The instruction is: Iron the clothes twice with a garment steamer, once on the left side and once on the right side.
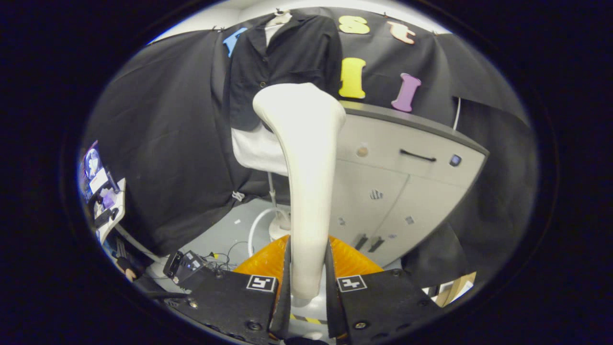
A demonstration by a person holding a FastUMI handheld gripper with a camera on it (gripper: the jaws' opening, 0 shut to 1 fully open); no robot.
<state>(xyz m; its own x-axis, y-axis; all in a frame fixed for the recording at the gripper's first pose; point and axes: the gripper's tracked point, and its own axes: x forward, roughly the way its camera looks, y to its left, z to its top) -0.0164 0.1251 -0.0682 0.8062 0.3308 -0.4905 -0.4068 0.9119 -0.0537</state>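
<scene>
The tongs are clamped on the handle of the garment steamer, one finger pressed to each side of its narrow lower end. From there the steamer rises straight ahead of the fingers and widens into its head, which stands in front of the lower front of the black shirt. Whether the head touches the cloth or is just short of it cannot be told.

Just beyond the fingers, under the steamer handle, lies an orange ribbed piece; past that, a white base and pole stand on the floor and carry the mannequin that wears the shirt. To the right of the mannequin is a pale cabinet with a dark handle.

My reading is that the steamer is already picked up and carried to the garment, with a pass about to begin or under way; which side is in hand is not clear. The next move calls for keeping the head flat to the cloth, running it along one side, then repeating on the other, without loosening the grip.
</scene>
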